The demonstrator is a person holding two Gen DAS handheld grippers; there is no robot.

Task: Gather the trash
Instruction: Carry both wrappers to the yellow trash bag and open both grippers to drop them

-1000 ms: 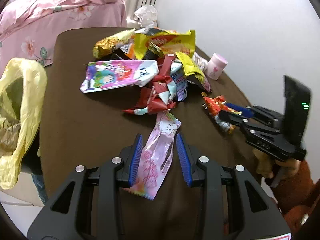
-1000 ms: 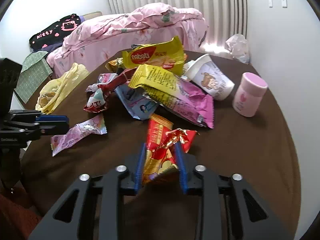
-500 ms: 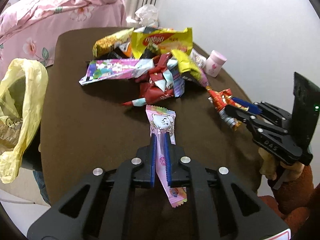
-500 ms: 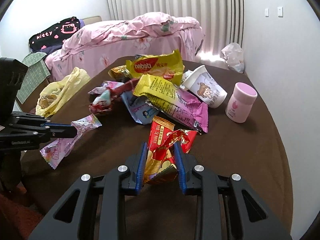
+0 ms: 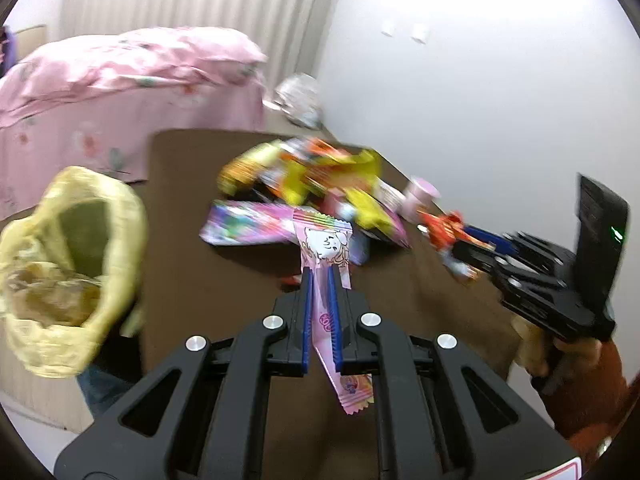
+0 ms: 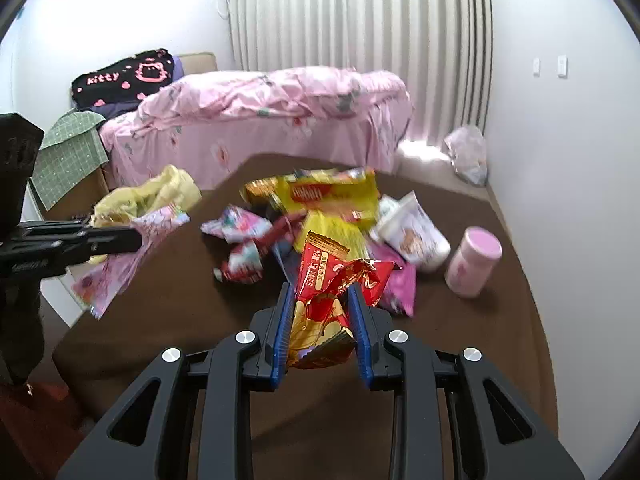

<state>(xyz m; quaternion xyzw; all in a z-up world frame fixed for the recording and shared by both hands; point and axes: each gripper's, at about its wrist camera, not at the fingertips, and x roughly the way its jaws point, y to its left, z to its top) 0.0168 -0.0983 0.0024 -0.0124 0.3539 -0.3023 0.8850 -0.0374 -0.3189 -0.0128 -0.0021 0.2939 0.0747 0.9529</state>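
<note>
My left gripper [image 5: 319, 276] is shut on a pink candy wrapper [image 5: 326, 244] and holds it above the brown table [image 5: 188, 280]. It also shows in the right wrist view [image 6: 132, 248]. My right gripper [image 6: 320, 292] is shut on a crumpled red snack wrapper [image 6: 328, 280], lifted off the table; it shows in the left wrist view [image 5: 444, 232]. A pile of wrappers [image 6: 320, 200] lies in the table's middle. An open yellow plastic bag [image 5: 72, 264] hangs at the table's left edge.
A pink-lidded jar [image 6: 474, 264] and a tipped paper cup [image 6: 412, 232] sit right of the pile. A pink bed [image 6: 260, 120] stands behind the table. A crumpled clear bag [image 6: 468, 156] lies on the floor by the wall.
Both grippers have lifted with their wrappers. The left one shut on the pink wrapper, then rose and turned toward the yellow bag.
</note>
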